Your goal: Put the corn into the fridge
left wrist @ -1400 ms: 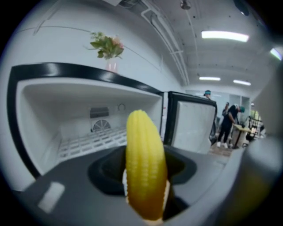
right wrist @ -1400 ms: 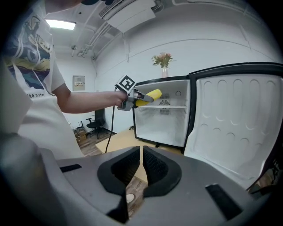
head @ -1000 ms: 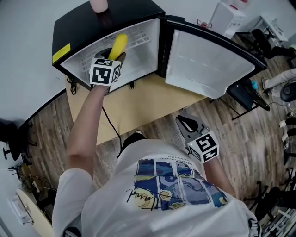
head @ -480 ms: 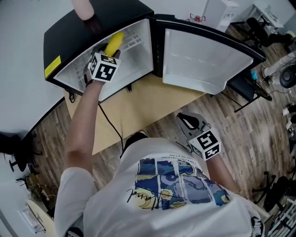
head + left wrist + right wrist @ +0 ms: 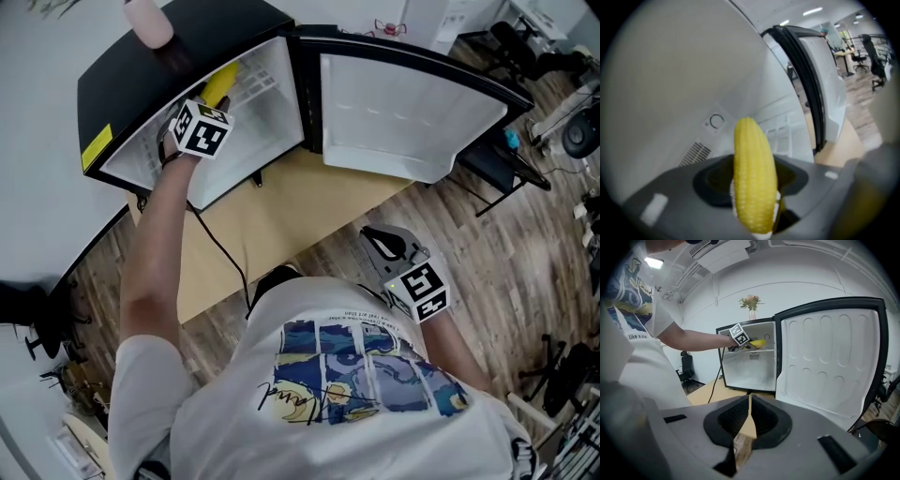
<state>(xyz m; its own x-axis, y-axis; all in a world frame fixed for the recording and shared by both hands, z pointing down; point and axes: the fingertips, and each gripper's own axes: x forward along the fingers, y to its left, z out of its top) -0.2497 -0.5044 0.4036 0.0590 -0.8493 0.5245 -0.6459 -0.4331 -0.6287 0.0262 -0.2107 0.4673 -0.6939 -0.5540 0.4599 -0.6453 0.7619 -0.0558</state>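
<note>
Left gripper (image 5: 213,99) clamps the corn (image 5: 753,173) inside the open fridge (image 5: 274,105) (door (image 5: 403,112) swung wide); right gripper (image 5: 749,408) closed, empty, held low

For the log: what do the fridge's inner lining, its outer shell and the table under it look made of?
Inner lining: white moulded plastic, likely; smooth, with pressed ribs. Outer shell: black, probably painted metal, with a soft sheen. Table: pale wood or laminate, matte, even tan.
</note>
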